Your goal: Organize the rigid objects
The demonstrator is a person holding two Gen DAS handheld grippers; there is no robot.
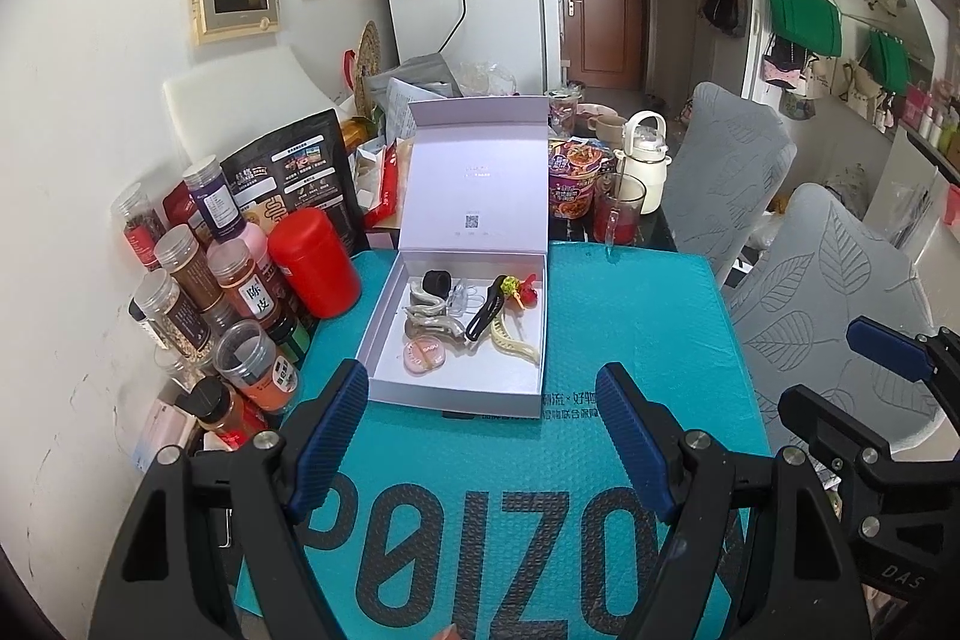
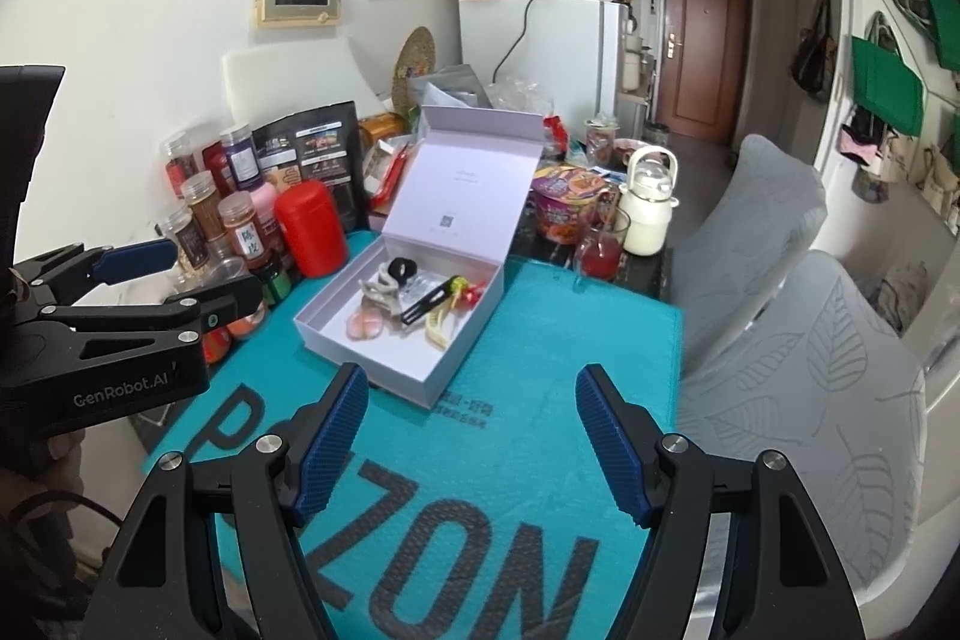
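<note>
A pale lilac box (image 1: 384,334) (image 2: 336,334) stands open on a teal mailer (image 1: 540,490) (image 2: 480,460), lid (image 1: 474,184) upright behind it. Inside lie several hair accessories: a black hair tie (image 1: 436,284), a grey claw clip (image 1: 432,319), a pink round piece (image 1: 422,355), a black clip (image 1: 486,310), a cream clip (image 1: 513,343) and a red-green piece (image 1: 521,290). My left gripper (image 1: 480,427) is open and empty, just in front of the box. My right gripper (image 2: 471,433) is open and empty, in front and right of the box.
Several spice jars (image 1: 198,292) and a red canister (image 1: 315,261) crowd the left side by the wall. Noodle cups (image 1: 570,184), a red-filled glass (image 1: 618,217) and a white kettle (image 1: 642,154) stand behind. Two grey chairs (image 1: 840,280) sit to the right.
</note>
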